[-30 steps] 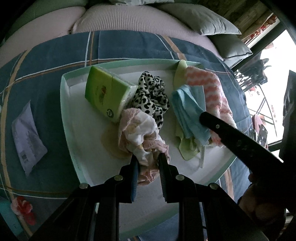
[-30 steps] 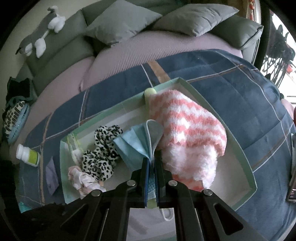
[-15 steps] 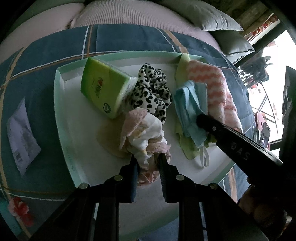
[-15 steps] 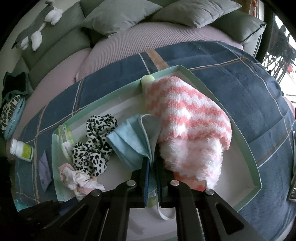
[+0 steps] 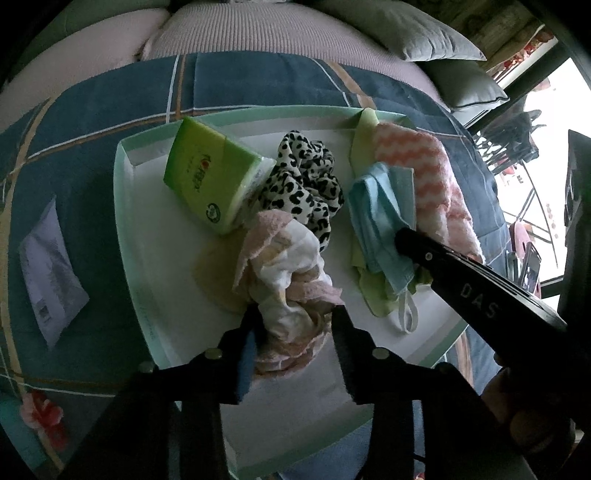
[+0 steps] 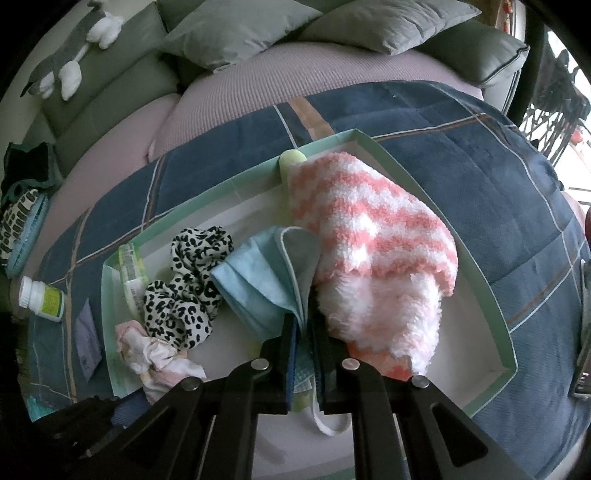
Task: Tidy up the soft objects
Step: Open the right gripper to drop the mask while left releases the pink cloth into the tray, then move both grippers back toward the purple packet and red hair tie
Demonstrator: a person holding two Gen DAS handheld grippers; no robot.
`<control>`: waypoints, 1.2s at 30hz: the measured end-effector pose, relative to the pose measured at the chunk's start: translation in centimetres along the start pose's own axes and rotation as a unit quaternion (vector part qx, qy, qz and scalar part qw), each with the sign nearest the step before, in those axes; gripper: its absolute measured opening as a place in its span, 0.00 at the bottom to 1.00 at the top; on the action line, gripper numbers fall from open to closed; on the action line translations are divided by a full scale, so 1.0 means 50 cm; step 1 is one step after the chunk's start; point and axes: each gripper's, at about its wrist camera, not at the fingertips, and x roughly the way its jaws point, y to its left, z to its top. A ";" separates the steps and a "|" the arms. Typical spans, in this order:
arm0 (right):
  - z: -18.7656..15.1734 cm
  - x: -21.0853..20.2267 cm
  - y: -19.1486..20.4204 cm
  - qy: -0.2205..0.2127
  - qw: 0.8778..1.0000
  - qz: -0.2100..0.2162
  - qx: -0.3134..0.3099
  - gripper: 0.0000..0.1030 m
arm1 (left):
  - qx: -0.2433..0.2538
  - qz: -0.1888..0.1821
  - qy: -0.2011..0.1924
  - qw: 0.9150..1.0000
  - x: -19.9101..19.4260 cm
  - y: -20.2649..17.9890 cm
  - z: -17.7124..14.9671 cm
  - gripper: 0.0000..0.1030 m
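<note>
Bedding is lying under everything here: a blue plaid blanket [image 6: 461, 122] is spreading over the sofa seat, with grey cushions [image 6: 236, 29] leaning along the back. On the blanket a shallow mint-rimmed tray [image 5: 125, 236] is sitting, and all the soft things are resting inside it. Largest among them, a pink-and-white fuzzy sock [image 6: 373, 236] is filling the tray's right side, with a pale green cloth [image 5: 369, 295] poking out from beneath it. Just beside the sock, a light blue face mask [image 6: 258, 280] is standing folded, its white ear loop trailing toward the near rim. The right gripper [image 6: 304, 354] is pinching this mask, its jaws nearly closed with only the fabric between them. A green tissue pack [image 5: 210, 177] is lying tilted at the tray's far left corner, touching a leopard-print scrunchie [image 5: 303, 184] in the middle. In front of the scrunchie, a crumpled pink-and-white cloth [image 5: 288, 288] is bunching up near the tray's front edge. The left gripper [image 5: 295, 343] is sitting around the cloth's lower end, its jaws spread partway and the fabric filling the gap between them; whether the pads are pressing it is hard to tell. Off the tray, a white paper packet [image 5: 48, 266] is lying flat on the blanket to the left, and a small white bottle [image 6: 40, 299] is lying on its side near it.
</note>
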 end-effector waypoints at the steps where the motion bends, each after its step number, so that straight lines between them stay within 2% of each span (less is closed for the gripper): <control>1: 0.000 -0.002 -0.001 -0.001 1.000 0.000 0.000 0.14 | 0.000 0.000 -0.002 1.000 -0.004 0.000 -0.001 0.40; 7: -0.001 -0.028 0.002 -0.022 1.000 -0.002 -0.004 0.16 | 0.000 -0.002 -0.019 1.000 -0.034 0.003 -0.001 0.40; 9: 0.000 -0.041 0.002 -0.032 0.999 -0.001 -0.005 0.22 | 0.000 -0.004 -0.028 1.000 -0.051 0.006 -0.002 0.41; 13: 0.004 -0.057 0.007 -0.046 0.999 0.000 -0.008 0.26 | -0.009 -0.004 -0.059 0.998 -0.091 0.019 0.002 0.55; 16: 0.009 -0.057 0.014 -0.045 0.999 -0.001 -0.011 0.26 | -0.021 0.004 -0.074 0.997 -0.109 0.038 0.004 0.58; 17: 0.009 -0.056 0.016 -0.045 0.999 -0.002 -0.012 0.29 | -0.025 0.006 -0.076 0.997 -0.111 0.045 0.004 0.59; 20: 0.009 -0.057 0.019 -0.047 0.999 -0.009 -0.013 0.56 | -0.042 0.021 -0.074 0.996 -0.109 0.071 0.007 0.61; 24: 0.009 -0.060 0.022 -0.050 0.998 -0.014 -0.019 0.62 | -0.074 0.040 -0.076 0.994 -0.111 0.118 0.007 0.62; 25: 0.009 -0.059 0.022 -0.048 0.999 -0.015 -0.020 0.64 | -0.080 0.043 -0.078 0.993 -0.112 0.129 0.005 0.65; 26: 0.008 -0.059 0.023 -0.046 0.999 -0.015 -0.022 0.66 | -0.088 0.047 -0.080 0.992 -0.112 0.139 0.005 0.73; 28: 0.008 -0.058 0.025 -0.046 0.999 -0.016 -0.025 0.67 | -0.102 0.055 -0.083 0.990 -0.110 0.156 0.004 0.77; 32: 0.008 -0.060 0.025 -0.047 0.998 -0.011 -0.026 0.78 | -0.123 0.070 -0.084 0.986 -0.105 0.186 0.003 0.77; 36: 0.006 -0.059 0.031 -0.046 0.998 -0.011 -0.035 0.80 | -0.142 0.085 -0.088 0.982 -0.104 0.209 -0.001 0.79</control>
